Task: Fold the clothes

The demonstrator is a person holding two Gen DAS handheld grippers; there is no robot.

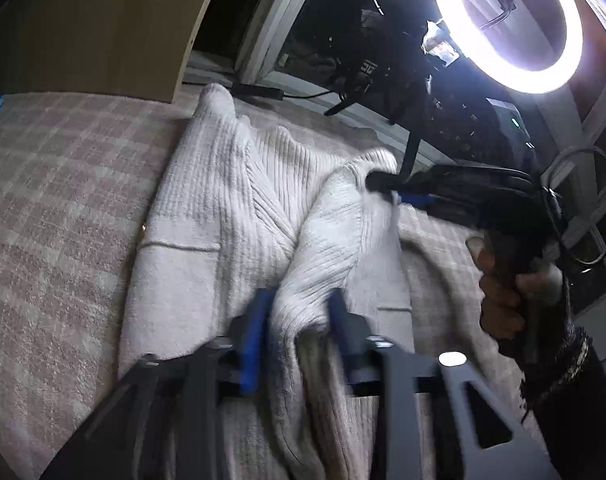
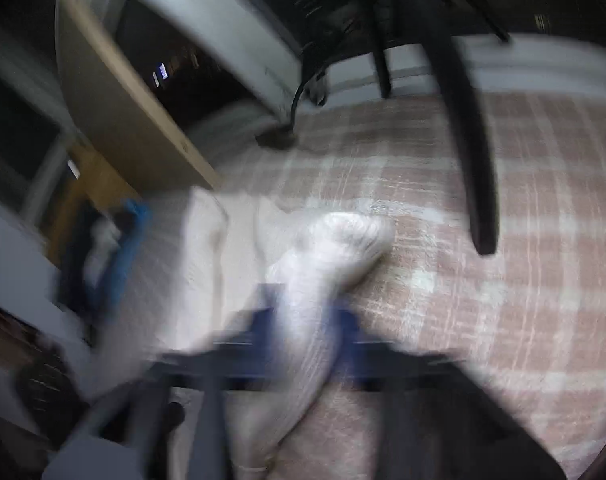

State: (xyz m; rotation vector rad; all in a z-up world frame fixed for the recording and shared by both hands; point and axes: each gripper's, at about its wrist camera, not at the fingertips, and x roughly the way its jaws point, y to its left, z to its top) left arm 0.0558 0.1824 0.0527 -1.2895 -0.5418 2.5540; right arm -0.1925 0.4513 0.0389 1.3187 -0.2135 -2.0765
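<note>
From the left wrist, the cream ribbed knit sweater (image 1: 239,200) lies rumpled across the pink plaid blanket (image 1: 55,208). The left gripper (image 1: 299,320) pinches a bunched fold at 6 o'clock; the right gripper (image 1: 383,184), at 2 o'clock, nips another part.

The right wrist view is blurred: the right gripper (image 2: 303,316) grips a cloth bundle. Folding looks barely begun, with no neat folds yet.

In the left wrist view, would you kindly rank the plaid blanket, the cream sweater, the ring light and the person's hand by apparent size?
Largest to smallest:
1. plaid blanket
2. cream sweater
3. ring light
4. hand
The fisheye lens and differing nearness make the true sizes unsure.
</note>
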